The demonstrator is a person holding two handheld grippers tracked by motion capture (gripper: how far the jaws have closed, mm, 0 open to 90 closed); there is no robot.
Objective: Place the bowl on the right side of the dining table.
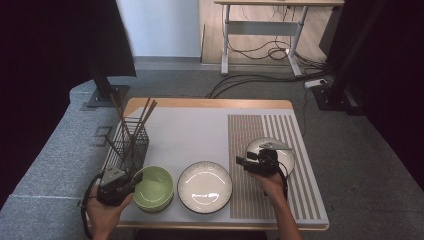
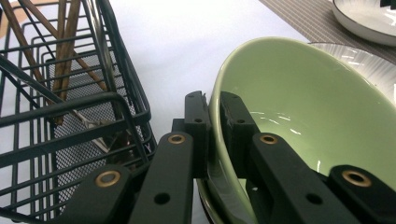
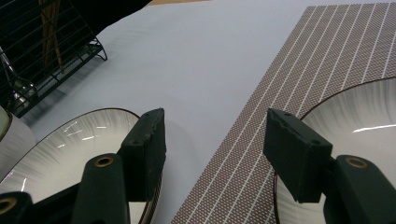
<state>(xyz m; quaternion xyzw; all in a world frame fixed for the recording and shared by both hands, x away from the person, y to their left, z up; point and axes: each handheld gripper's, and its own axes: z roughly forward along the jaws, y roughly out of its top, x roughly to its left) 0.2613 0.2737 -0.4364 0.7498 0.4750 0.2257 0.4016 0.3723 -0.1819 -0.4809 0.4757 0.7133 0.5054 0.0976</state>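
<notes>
left gripper (image 2: 214, 135): you have it clamped on the near rim of the green bowl (image 2: 308, 107), one jaw outside, one inside the wall; pads press the rim in the left gripper view. In the high view it (image 1: 131, 181) sits at the table's near-left corner, your hand under it.
green bowl: near-left on the white mat (image 1: 190, 135), just beside the wire basket (image 1: 127, 145), close to the big plate (image 1: 205, 186). Gripped but, as far as I can tell, not lifted. A dark edge shows under its rim, possibly a second dish; can't tell.
right gripper (image 3: 212, 140): jaws stand apart, nothing between them. It hovers over the edge of the striped mat (image 3: 299, 70), big plate (image 3: 70, 144) to one side, small plate (image 3: 359, 116) to the other. In the high view it (image 1: 242, 162) sits in front of the small plate (image 1: 287, 155).
big plate: near centre, untouched.
small plate: on the striped mat at right, untouched.
wire basket: far left, chopsticks (image 1: 142, 120) standing in it, some cutlery low inside.
done: grip on the bowl looks secured.
left: lift and placing of the bowl; your right gripper has no hold on anything yet.
</notes>
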